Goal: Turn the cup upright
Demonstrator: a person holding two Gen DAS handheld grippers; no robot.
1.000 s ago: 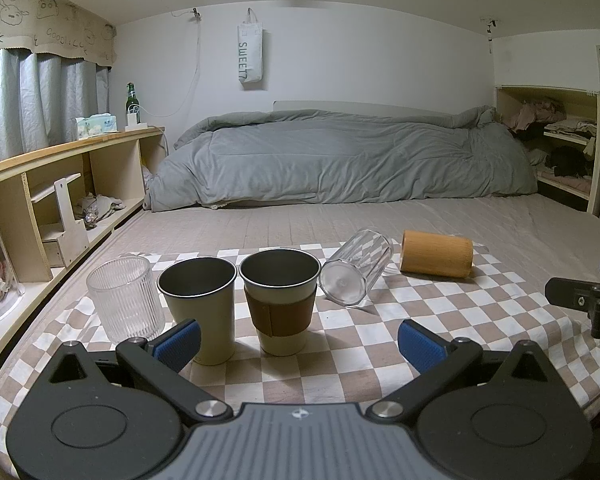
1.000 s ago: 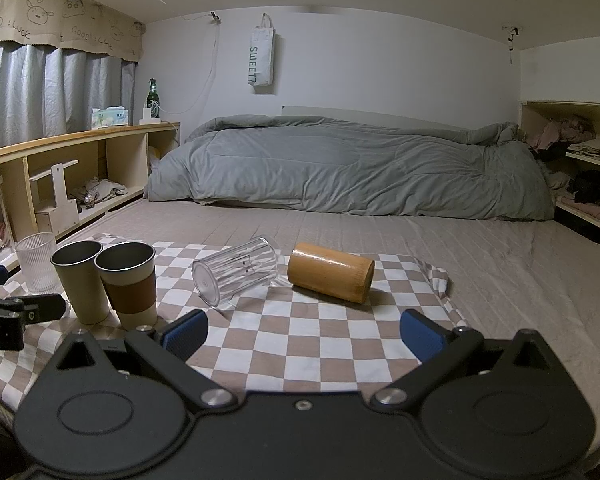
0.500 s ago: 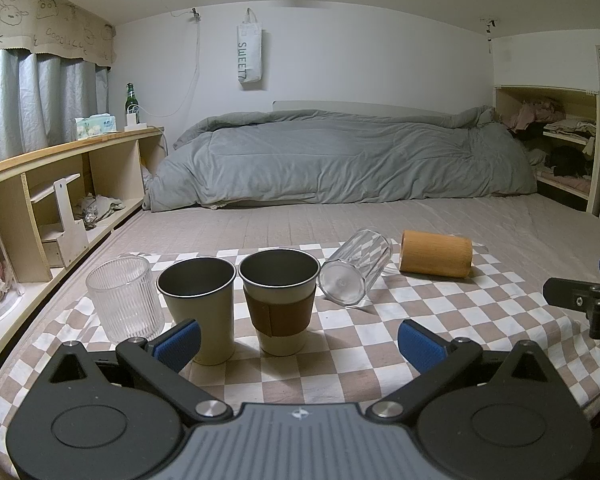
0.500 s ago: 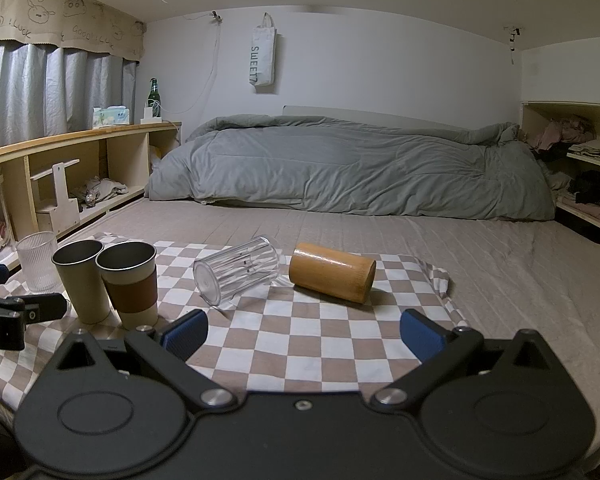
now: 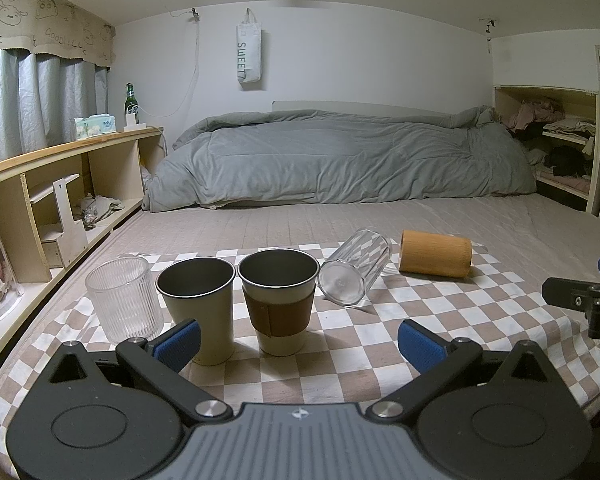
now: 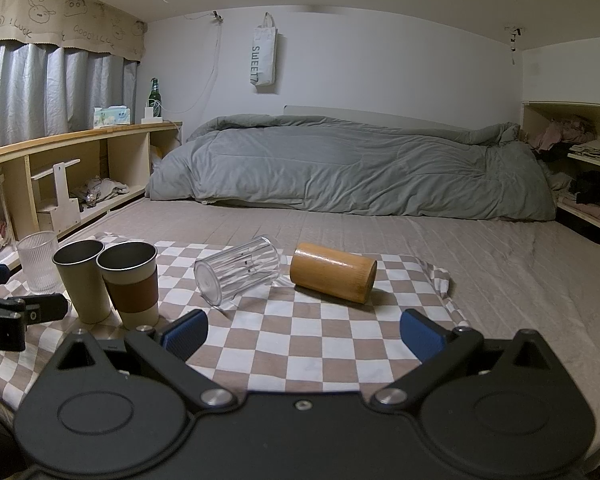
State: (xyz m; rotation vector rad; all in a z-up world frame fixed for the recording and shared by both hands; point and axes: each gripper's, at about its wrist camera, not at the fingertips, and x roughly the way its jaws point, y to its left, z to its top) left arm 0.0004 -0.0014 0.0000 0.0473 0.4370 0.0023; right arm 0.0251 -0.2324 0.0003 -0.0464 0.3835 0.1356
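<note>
A clear glass cup [image 5: 354, 267] [image 6: 238, 270] and a bamboo cup [image 5: 435, 253] [image 6: 333, 272] lie on their sides on a checkered cloth [image 5: 340, 344] [image 6: 300, 332]. A ribbed glass [image 5: 122, 298] [image 6: 38, 260], a grey metal cup [image 5: 198, 304] [image 6: 82, 280] and a sleeved cup [image 5: 278, 298] [image 6: 130, 282] stand upright at the left. My left gripper [image 5: 298, 344] is open and empty, just before the upright cups. My right gripper [image 6: 304, 334] is open and empty, in front of the two lying cups.
The cloth lies on a bed with a grey duvet [image 5: 340, 160] at the back. A wooden shelf unit [image 5: 52, 184] runs along the left. A clothes shelf [image 6: 580, 160] is at the far right.
</note>
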